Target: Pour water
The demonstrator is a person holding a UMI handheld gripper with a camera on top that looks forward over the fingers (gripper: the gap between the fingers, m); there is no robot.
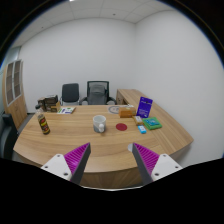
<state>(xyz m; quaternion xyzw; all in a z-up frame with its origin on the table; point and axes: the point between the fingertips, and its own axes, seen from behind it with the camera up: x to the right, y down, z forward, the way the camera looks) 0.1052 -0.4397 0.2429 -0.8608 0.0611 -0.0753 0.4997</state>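
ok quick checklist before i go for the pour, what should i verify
1. Gripper empty: ok, fingers open, nothing between them.
2. Cup in view: ok, upright on the table, beyond the fingers.
3. Bottle located: ok, upright near the table's edge, apart from the cup.
4. Path to bottle: ok, bare tabletop ahead of the fingers.
5. Bottle cap off: cannot tell.
6. Water level in the cup: cannot tell.

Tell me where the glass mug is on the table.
In the gripper view, the glass mug stands mid-table, beyond the open fingers, with the red coaster to its right.
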